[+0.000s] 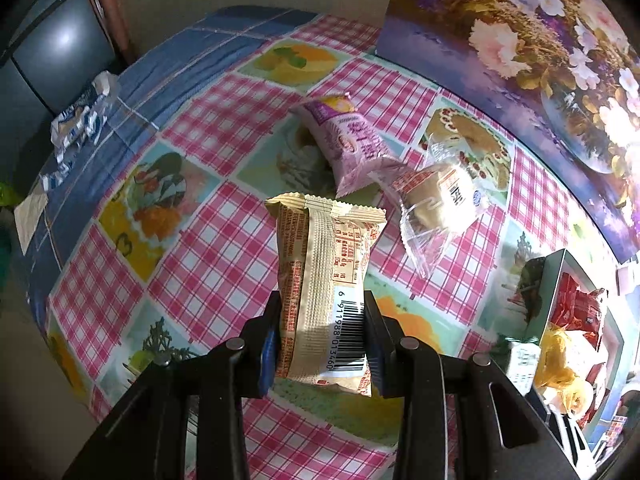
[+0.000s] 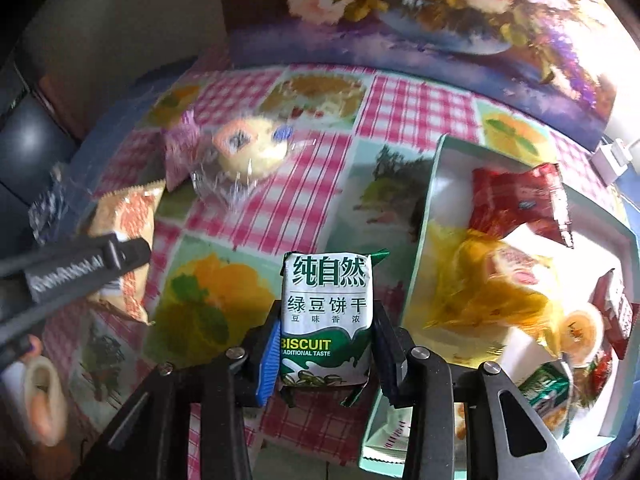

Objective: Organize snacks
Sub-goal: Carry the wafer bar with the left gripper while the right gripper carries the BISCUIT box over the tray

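My left gripper (image 1: 322, 316) is shut on a cream snack packet (image 1: 320, 256) with a barcode, held upright above the checked tablecloth. From the right wrist view, one of its fingers (image 2: 120, 252) shows at the left, on that same packet (image 2: 128, 216). My right gripper (image 2: 326, 320) is shut on a green and white biscuit pack (image 2: 326, 304), just left of a white box (image 2: 436, 184). The box holds a red packet (image 2: 516, 200) and a yellow packet (image 2: 480, 280). A pink packet (image 1: 352, 140) and a clear-wrapped cake (image 1: 436, 196) lie on the table beyond.
A floral picture board (image 1: 520, 40) stands along the back of the table. A blue and white wrapper (image 1: 80, 116) lies on the blue cloth at the far left, near the table's edge. The box (image 1: 560, 264) sits at the right.
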